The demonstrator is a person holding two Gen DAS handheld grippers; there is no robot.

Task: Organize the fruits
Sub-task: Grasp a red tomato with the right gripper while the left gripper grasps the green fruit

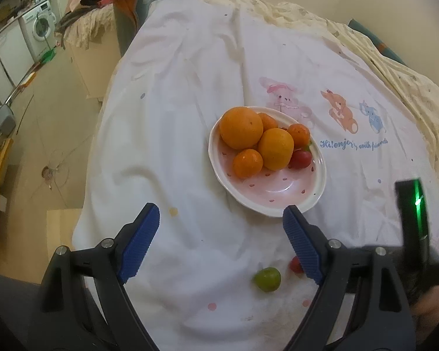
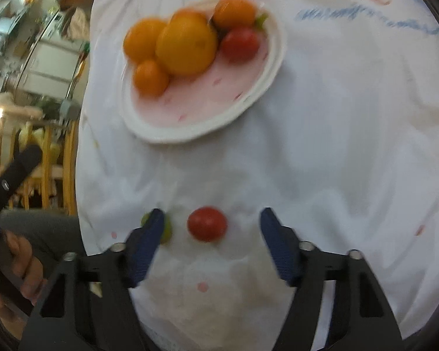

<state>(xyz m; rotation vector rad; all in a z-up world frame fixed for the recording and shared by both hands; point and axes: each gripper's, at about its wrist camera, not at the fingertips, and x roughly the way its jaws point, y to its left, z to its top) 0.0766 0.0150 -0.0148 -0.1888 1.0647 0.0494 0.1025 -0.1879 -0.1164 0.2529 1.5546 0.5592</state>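
Black-framed grippers [image 1: 221, 241] [image 2: 210, 247] with ribbed blue pads [image 1: 140, 242] (silver screws at joints).

Bare white cloth [image 2: 322, 152] lay open between the pink oval plate [image 2: 273, 67] and the loose red tomato [image 2: 207, 224]; a small green fruit [image 1: 267, 279] crowded the tomato's left side.

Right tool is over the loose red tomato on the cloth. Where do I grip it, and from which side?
Grip the red tomato across its widest middle, coming from above with the right tool straddling it. It is round, so any pair of opposite sides works. Keep the left pad clear of the green fruit beside it.
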